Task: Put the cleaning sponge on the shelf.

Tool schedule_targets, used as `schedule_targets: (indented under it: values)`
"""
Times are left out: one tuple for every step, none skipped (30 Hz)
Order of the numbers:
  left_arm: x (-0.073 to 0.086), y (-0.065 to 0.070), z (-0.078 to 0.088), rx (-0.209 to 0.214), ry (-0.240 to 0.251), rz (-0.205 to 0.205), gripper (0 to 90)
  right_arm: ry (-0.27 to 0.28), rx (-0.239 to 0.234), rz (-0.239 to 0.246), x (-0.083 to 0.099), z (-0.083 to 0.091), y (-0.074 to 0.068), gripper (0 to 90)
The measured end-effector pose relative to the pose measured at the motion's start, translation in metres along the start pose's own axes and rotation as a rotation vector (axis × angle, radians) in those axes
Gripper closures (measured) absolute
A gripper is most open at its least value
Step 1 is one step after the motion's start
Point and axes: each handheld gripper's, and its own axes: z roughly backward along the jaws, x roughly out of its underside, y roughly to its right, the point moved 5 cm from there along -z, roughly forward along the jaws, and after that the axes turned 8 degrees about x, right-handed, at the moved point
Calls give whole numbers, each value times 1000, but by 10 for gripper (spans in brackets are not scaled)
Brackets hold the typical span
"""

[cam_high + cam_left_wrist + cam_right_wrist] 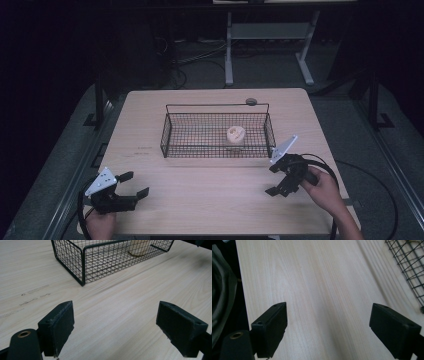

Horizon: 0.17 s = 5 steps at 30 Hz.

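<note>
Pale wooden table [210, 195], black wire basket [170, 131] holding a cream cup [235, 136], left gripper [132, 185] and right gripper [274, 180] nearer the person, both jaws spread empty, left gripper view: basket ahead, right gripper view: basket corner [409, 267] at upper right

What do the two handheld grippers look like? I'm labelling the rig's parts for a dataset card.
Both are black. The left gripper and right gripper each carry a pale grey three-cornered plate with small dark holes and trail a looping black cable. Their jaws end in blocky black pads; a brass-ringed hole sits beside one. Forearms are bare, no sleeves.
</note>
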Motion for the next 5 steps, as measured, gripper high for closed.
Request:
schedule_targets:
  values:
    - [0,0,0,1,1,0,137,-2,2,-3,2,-1,0,147]
    - [0,0,0,1,1,0,137,0,3,-7,2,-1,-1,146]
    - [0,0,0,0,1,0,136,1,1,-7,4,-2,-2,146]
    - [0,0,0,1,2,2,137,6,5,-7,4,-2,-4,146]
    - [0,-1,-1,1,-1,1,137,9,9,-4,5,-2,-5,146]
